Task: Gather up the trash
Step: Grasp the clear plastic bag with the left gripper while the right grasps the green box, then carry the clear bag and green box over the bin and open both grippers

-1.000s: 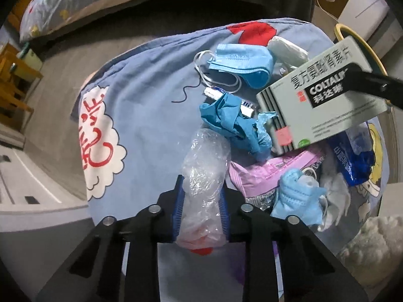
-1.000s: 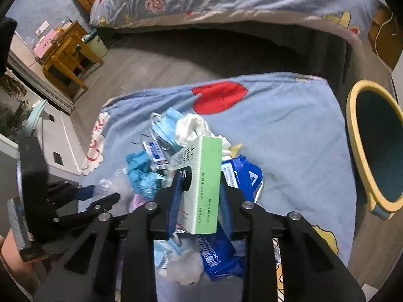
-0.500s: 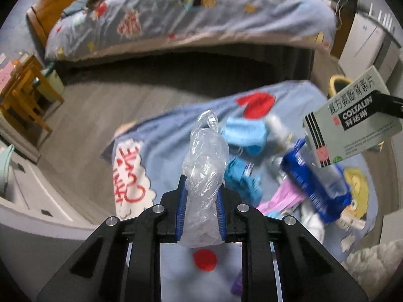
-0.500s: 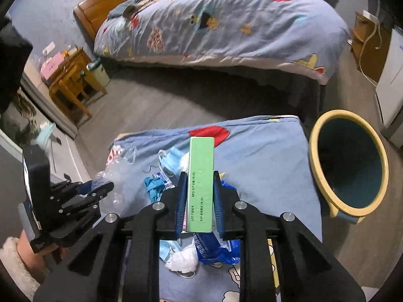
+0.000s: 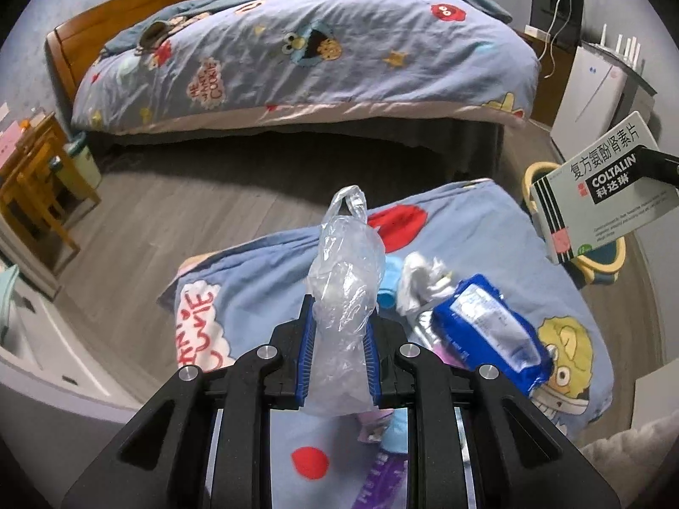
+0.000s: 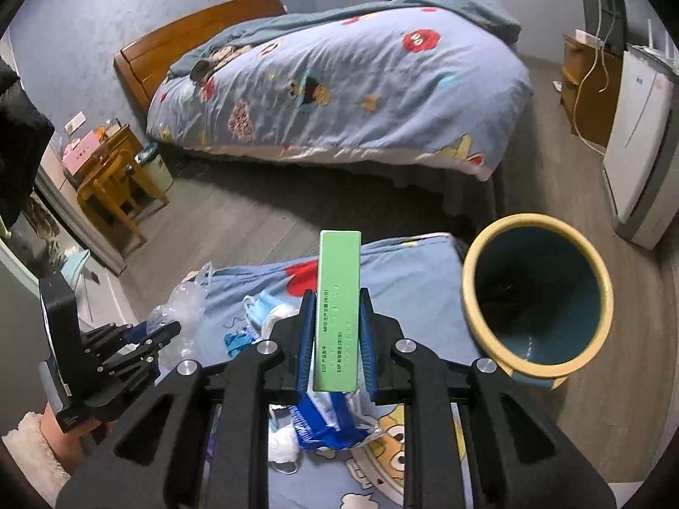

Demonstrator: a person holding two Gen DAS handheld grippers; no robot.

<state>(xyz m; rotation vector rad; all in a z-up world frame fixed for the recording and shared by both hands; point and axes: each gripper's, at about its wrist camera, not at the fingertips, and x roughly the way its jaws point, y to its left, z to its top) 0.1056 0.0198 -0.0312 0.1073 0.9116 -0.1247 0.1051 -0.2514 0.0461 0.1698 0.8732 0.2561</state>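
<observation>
My left gripper [image 5: 337,339] is shut on a crumpled clear plastic bag [image 5: 346,292], held above a blue cartoon cloth [image 5: 263,280] on the floor. My right gripper [image 6: 337,339] is shut on a green-edged medicine box [image 6: 339,309]; the box also shows in the left wrist view [image 5: 594,188], at the right. On the cloth lie a blue wipes pack [image 5: 488,331], white tissue [image 5: 420,282], blue face masks [image 6: 263,305] and other wrappers. A teal bin with a yellow rim [image 6: 537,297] stands on the floor right of the cloth.
A bed [image 6: 339,80] with a cartoon duvet fills the back. A wooden stool [image 6: 110,178] stands at the left. A white appliance [image 6: 641,144] and a wooden cabinet [image 6: 581,76] stand at the right. Grey wood floor [image 6: 237,220] lies between the bed and the cloth.
Both grippers have lifted up and away from the trash pile, each carrying its item. The views now tilt up to show the bed and the bin.
</observation>
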